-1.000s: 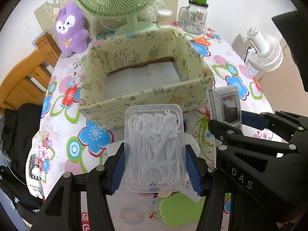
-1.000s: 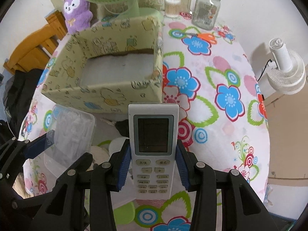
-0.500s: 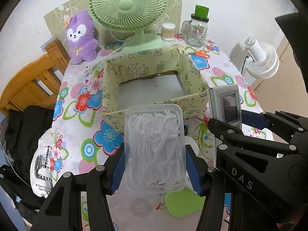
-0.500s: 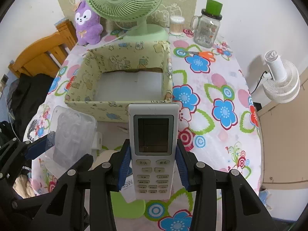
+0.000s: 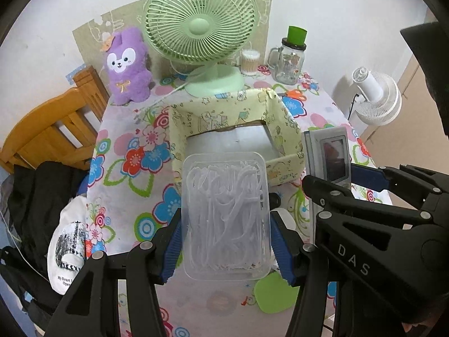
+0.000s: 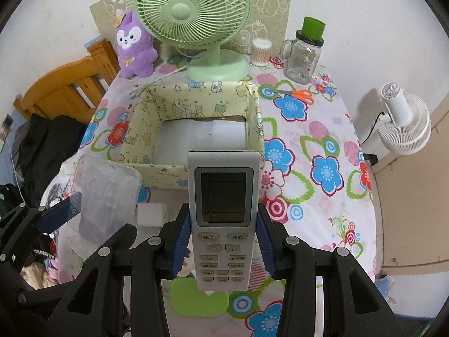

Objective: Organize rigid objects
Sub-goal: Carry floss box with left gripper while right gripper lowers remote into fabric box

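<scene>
My left gripper [image 5: 226,241] is shut on a clear plastic box of white floss picks [image 5: 226,213] and holds it above the table, in front of the yellow patterned storage box [image 5: 233,118]. My right gripper [image 6: 221,241] is shut on a white remote control [image 6: 221,213] with a grey screen, held upright in front of the same storage box [image 6: 196,106]. The storage box is open and looks empty. The remote also shows in the left wrist view [image 5: 328,154], and the floss box in the right wrist view [image 6: 106,196].
A green desk fan [image 6: 193,8], a purple plush toy [image 6: 134,45], a cotton swab jar [image 6: 261,52], a glass mug jar with green lid [image 6: 304,53] and orange scissors [image 6: 297,94] stand behind the box. A white floor fan [image 6: 404,123] is right; a wooden chair [image 5: 50,132] left.
Both grippers have risen and pulled back from the storage box with their objects still held. The box now looks smaller and more of the table and fan shows.
</scene>
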A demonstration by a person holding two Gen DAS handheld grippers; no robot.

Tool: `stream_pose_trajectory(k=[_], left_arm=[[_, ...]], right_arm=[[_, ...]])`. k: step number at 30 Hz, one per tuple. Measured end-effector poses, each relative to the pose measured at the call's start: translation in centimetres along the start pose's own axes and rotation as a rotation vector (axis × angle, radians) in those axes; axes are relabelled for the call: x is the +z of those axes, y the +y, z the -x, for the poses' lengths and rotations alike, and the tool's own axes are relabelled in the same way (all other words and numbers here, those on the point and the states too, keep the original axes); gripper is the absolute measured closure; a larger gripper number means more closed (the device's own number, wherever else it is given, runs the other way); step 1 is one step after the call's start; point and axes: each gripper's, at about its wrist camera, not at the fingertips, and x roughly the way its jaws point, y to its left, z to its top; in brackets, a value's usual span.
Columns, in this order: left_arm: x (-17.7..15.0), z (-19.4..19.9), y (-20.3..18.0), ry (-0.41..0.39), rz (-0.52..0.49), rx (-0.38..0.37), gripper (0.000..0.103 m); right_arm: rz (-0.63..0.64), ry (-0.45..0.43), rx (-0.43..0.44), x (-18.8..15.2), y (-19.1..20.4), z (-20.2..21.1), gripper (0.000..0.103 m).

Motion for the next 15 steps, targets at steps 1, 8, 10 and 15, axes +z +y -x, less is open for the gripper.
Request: stream_pose_trajectory(k=[1,8,10,15], left_arm=[[0.1,0.1,0.2,-0.002,0.001,-0.001,0.044],[0.5,0.4,0.9,-0.015,0.011,-0.003,0.044],[0.7,0.3,0.9,-0.016,0.018,-0.001,0.044],[1.8,-0.2,1.0,-0.017,0.044,0.002,0.044]], right_arm=[[-0.001,-0.003,0.000,0.1,0.1,0.1,0.056],[0.005,-0.005,0.029,0.8,0.6,0.4,0.056],[0.009,-0.002,0.038,1.1,0.6,0.3,0.056],[0.021,0.012,0.068,2.3,0.0,-0.2,0.056]])
